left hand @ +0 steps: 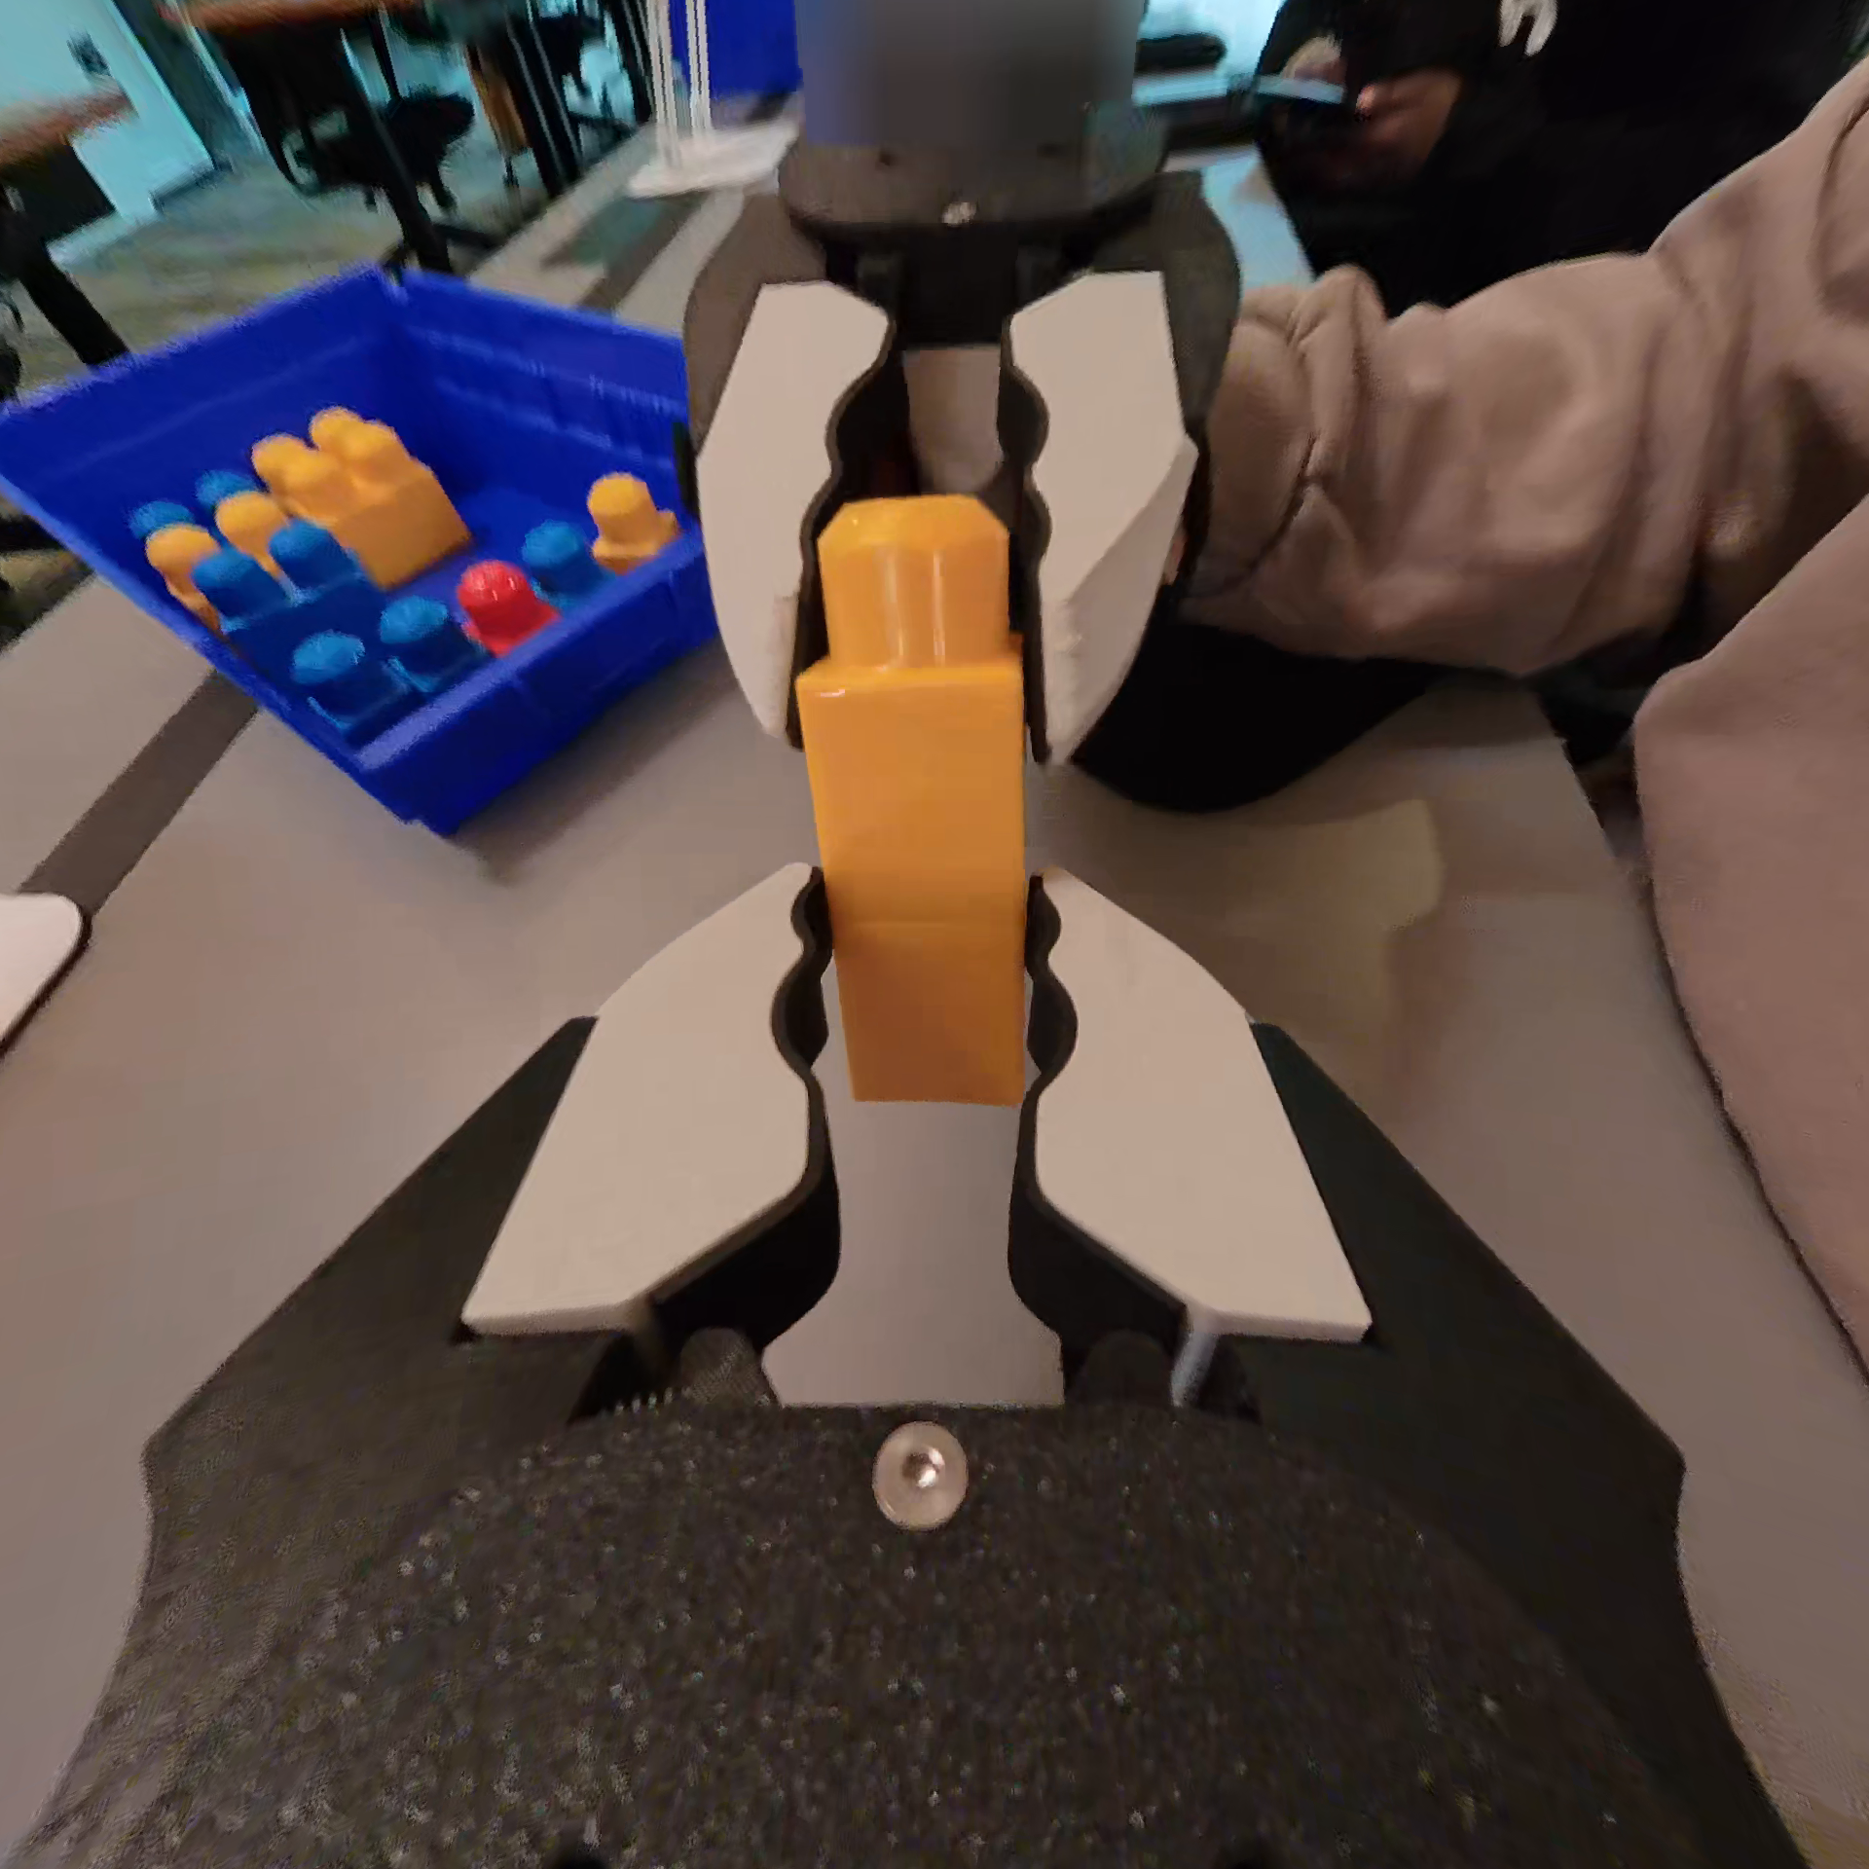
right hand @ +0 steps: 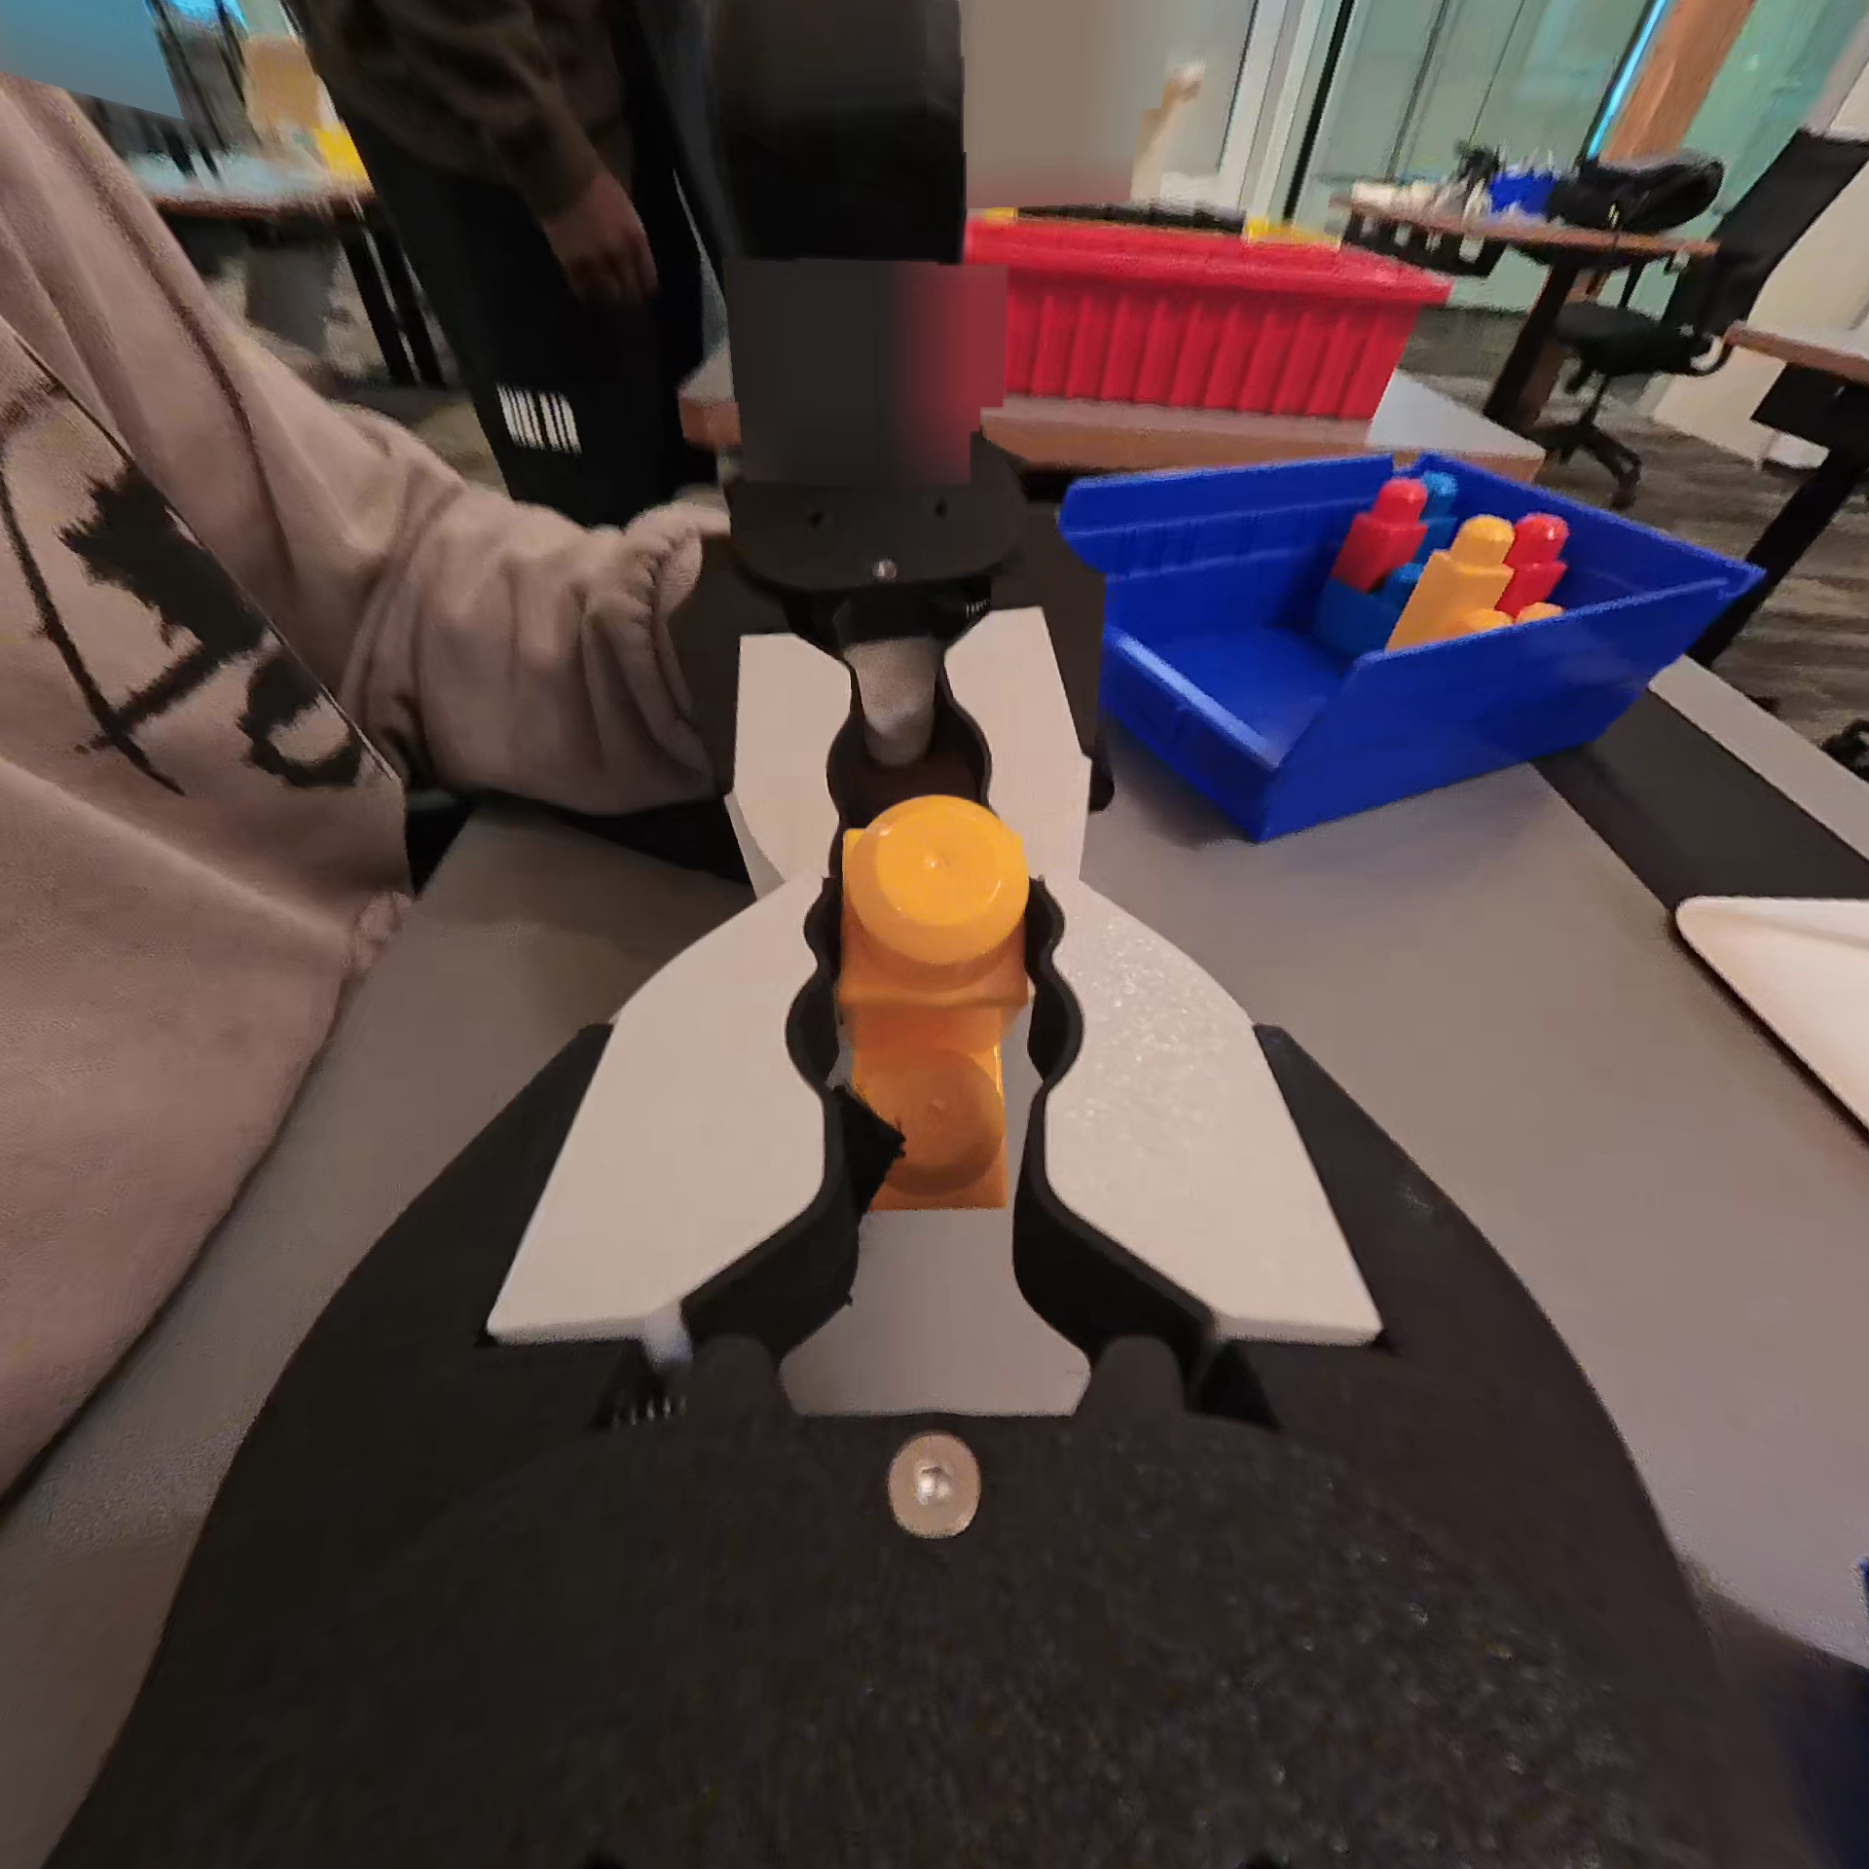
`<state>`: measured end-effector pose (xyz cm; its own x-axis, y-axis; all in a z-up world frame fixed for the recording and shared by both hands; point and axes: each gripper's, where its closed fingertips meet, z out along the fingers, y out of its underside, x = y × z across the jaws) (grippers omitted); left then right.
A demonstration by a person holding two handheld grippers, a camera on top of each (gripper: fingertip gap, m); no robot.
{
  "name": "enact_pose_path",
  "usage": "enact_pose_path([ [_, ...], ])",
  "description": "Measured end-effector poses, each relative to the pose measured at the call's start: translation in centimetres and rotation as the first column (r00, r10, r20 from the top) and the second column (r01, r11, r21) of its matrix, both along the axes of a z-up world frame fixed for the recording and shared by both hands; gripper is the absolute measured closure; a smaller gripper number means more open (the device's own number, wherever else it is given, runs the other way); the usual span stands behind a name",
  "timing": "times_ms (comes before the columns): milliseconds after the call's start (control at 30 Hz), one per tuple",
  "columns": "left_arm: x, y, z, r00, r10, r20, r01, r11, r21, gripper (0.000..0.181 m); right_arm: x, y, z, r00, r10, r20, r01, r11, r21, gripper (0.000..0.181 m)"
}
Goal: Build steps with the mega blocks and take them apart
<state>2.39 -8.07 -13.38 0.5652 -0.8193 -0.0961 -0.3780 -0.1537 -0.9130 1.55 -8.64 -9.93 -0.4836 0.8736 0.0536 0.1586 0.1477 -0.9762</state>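
Orange block stack (left hand: 925,850) sits centre frame in the left wrist view, long axis running up the picture, away from the camera, studded end pointing toward the far gripper. It looks like two or three orange blocks joined end to end; seams show across the body. Left gripper (left hand: 925,971) is closed on the near end of the stack, white fingers (left hand: 698,1092) pressing both sides. Right gripper (left hand: 915,566), facing it from the top of the frame, is closed around the stud end.

In the right wrist view the same stack (right hand: 930,1011) is seen stud-first, round orange stud facing the camera, long axis going away toward the left gripper (right hand: 910,799). Right gripper (right hand: 936,1001) clamps the stack between its fingers. Stack is held above the grey table (left hand: 303,1011), between the two grippers.

Blue bin (left hand: 566,394) at upper left of the left view holds loose orange, blue and one red block. Another blue bin (right hand: 1466,708) at right of the right view holds red, blue and orange blocks stacked together. Red bin (right hand: 1193,324) behind it, contents not visible. Beige sleeve (left hand: 1466,475) on the right.
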Motion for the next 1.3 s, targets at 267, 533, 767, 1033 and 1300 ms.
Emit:
enact_pose_path([
  [267, 0.2, -0.2, 1.2, 0.997, -0.029, 0.074, 0.028, 1.000, 0.015, 0.143, 1.3, 0.6, 3.0, 0.987, 0.009, -0.162, -0.035, 0.987, -0.156, 0.147],
  [533, -2.1, 0.6, 0.2, 0.995, 0.060, 0.079, -0.059, 0.998, -0.008, 0.144, 5.1, 7.3, 7.3, 0.938, -0.223, -0.265, 0.184, 0.969, -0.164, 0.147],
  [767, -4.6, 1.8, 1.8, 0.970, 0.169, 0.172, -0.180, 0.982, 0.051, 0.144, 8.8, 20.0, 6.1, 0.820, -0.571, -0.039, 0.572, 0.820, -0.004, 0.146],
  [1033, -5.2, 2.3, 1.3, 0.966, 0.204, 0.157, -0.216, 0.974, 0.065, 0.144, 9.1, 29.0, 0.4, 0.694, -0.660, 0.288, 0.640, 0.749, 0.171, 0.146],
  [1300, -5.0, 2.1, 2.4, 0.957, 0.194, 0.215, -0.216, 0.973, 0.084, 0.144, 2.4, 33.3, -3.4, 0.599, -0.675, 0.431, 0.678, 0.714, 0.176, 0.146],
])
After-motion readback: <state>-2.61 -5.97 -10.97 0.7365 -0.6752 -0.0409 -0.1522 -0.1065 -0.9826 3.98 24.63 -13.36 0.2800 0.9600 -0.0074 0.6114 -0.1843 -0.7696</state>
